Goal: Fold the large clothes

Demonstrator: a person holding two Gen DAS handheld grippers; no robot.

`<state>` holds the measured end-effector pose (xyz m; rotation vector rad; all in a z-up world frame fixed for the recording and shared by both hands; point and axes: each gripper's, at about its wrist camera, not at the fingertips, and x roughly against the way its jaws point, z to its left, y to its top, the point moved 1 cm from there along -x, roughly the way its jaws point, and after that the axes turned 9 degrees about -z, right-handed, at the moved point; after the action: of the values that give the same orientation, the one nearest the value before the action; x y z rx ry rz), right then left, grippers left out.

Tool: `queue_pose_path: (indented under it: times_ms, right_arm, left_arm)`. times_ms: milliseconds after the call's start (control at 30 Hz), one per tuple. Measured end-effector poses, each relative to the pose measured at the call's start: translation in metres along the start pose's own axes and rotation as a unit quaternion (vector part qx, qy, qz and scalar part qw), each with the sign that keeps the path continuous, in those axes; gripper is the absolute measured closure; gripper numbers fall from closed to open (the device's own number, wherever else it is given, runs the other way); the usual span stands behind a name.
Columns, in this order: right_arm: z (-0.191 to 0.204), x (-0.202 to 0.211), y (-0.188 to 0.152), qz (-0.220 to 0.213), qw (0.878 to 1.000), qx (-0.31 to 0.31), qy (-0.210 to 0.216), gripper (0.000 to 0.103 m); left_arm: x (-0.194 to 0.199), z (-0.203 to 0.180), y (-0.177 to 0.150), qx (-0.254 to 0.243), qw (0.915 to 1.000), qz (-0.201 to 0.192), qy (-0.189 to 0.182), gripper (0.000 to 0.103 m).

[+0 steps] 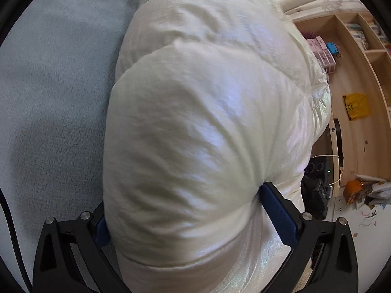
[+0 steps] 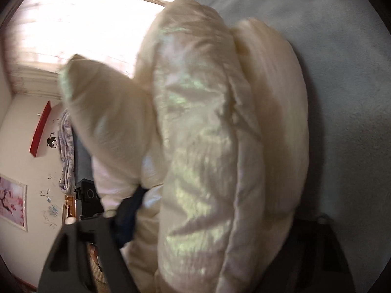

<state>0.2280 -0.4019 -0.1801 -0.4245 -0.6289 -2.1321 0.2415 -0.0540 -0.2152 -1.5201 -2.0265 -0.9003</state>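
Note:
A puffy cream-white down jacket [image 1: 200,122] fills the left wrist view, bulging over a light grey bed cover [image 1: 53,92]. My left gripper [image 1: 185,210] is shut on a thick padded fold of it, blue pads [image 1: 278,217] pressed into both sides. In the right wrist view the same jacket [image 2: 202,151] hangs in shiny folds, with a sleeve or flap [image 2: 107,112] sticking out to the left. My right gripper [image 2: 205,222] is shut on a bunch of the jacket; its right finger is mostly hidden by cloth. The right view is blurred.
Wooden shelves [image 1: 361,56] with books, pink boxes and a yellow bag stand to the right, with clutter on the floor [image 1: 364,193]. A bright window [image 2: 80,24], a wall with pictures [image 2: 12,202] and hanging cloth lie left in the right view.

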Motion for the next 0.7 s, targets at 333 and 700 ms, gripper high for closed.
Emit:
queue_pose_path:
  times_ms: [333,700]
  right_arm:
    - [0.071,0.011,-0.023,-0.049,0.997,0.056,0.021,0.056]
    - [0.212,-0.104,-0.013,-0.05,0.989,0.116,0.08,0.056]
  left_arm:
    - [0.078,-0.019,0.024,-0.051,0.9958,-0.075,0.011,0.01]
    - [0.24,0.049,0.129,-0.065,0.9834,-0.162,0.049,0.01]
